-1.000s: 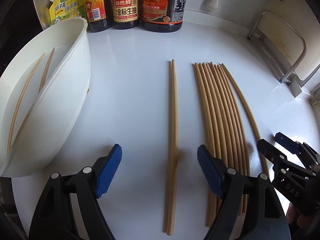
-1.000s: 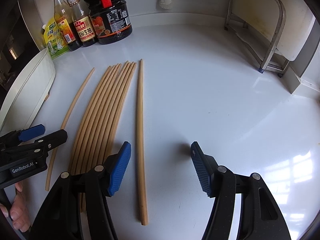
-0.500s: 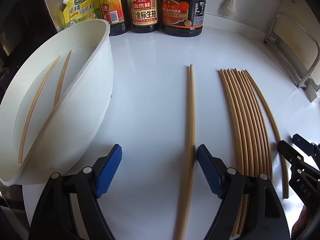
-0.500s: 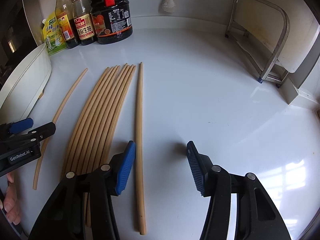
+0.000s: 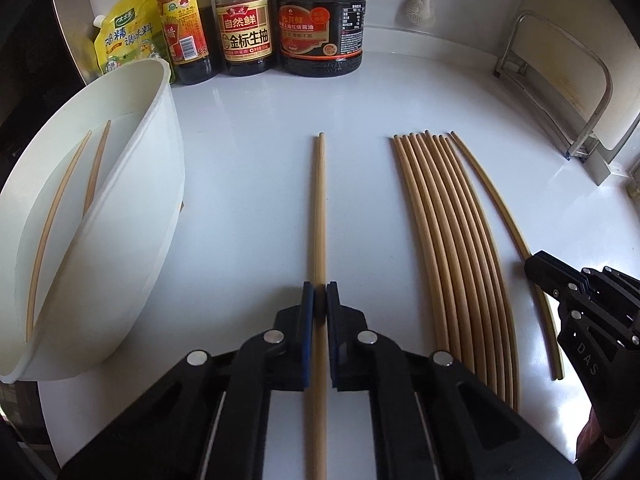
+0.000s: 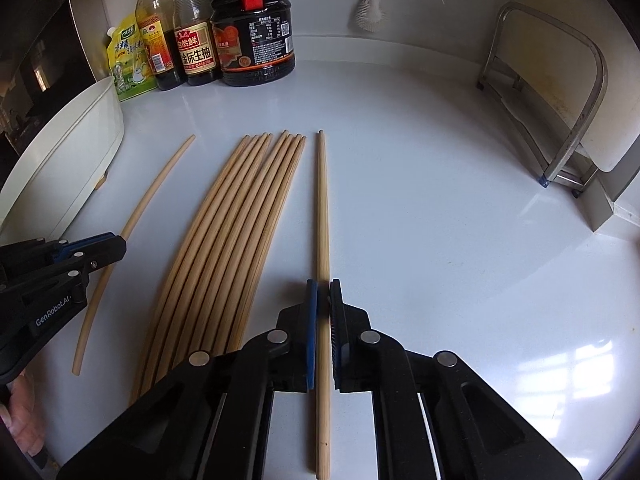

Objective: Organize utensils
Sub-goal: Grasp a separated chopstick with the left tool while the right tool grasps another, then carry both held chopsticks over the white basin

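Chopsticks of pale wood lie lengthwise on the glossy white countertop: a tight row of them at the middle, with one single stick at each side. The left gripper has its blue-padded fingers pinched on the single chopstick beside the white oval plastic tub, which holds two more sticks. The right gripper is likewise clamped on the other single chopstick, just right of the row; dark sauce bottles stand at the back.
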Demonstrator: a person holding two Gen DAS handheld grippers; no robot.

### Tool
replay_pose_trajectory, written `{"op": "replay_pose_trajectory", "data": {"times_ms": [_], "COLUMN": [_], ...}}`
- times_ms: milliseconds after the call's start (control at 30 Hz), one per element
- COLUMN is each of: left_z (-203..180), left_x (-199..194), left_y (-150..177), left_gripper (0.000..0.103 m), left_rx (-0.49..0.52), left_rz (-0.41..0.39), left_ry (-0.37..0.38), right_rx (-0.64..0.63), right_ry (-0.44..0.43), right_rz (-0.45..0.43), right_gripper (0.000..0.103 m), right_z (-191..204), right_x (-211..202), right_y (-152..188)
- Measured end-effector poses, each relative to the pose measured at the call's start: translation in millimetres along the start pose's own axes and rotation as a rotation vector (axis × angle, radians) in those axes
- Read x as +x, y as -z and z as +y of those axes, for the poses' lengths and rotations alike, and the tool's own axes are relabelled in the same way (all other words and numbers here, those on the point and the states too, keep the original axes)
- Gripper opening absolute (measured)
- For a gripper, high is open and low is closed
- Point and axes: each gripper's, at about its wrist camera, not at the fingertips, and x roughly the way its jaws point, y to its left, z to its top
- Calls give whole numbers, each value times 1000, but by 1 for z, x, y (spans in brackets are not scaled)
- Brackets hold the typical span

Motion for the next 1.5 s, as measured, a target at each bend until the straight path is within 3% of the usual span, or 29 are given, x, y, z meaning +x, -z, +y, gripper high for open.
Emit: {"op": "replay_pose_trajectory", "data": {"times_ms": [133,400,567,767,900,1067,1300,1500], "left_z": [4,15,37,90,133,181,228,247], "left_x": [-2,-39,-75,-104,-111,-109,-85,-62], "left_y": [-3,-21,-39,-58,-64,-63,-65,-61], "left_gripper": [7,7,7,7,7,7,7,7], "left_rx": [-16,-19,-22,-62,-80,-114,-145,-152], "left_rz": [37,18,-34,-93,-105,-100,-59,-13], "left_ry": [31,74,63,-2,-85,-138,-148,-133], "right_rx": [51,108,99,47,6,-47,-103,-111], "right_ry": [-36,-78,-119,-187,-250,-305,-337,-340], "right_rz": [9,-26,-70,-103,-95,-72,-8,63], "right_gripper": [6,6,6,6,6,6,6,6], "right_z": [-6,-2,24,80,128,189,249,273], "right_x": [-5,-39,-68,-85,-77,-60,-25,3], "right_y": [-3,-22,-49,-86,-110,-128,-146,-151]}}
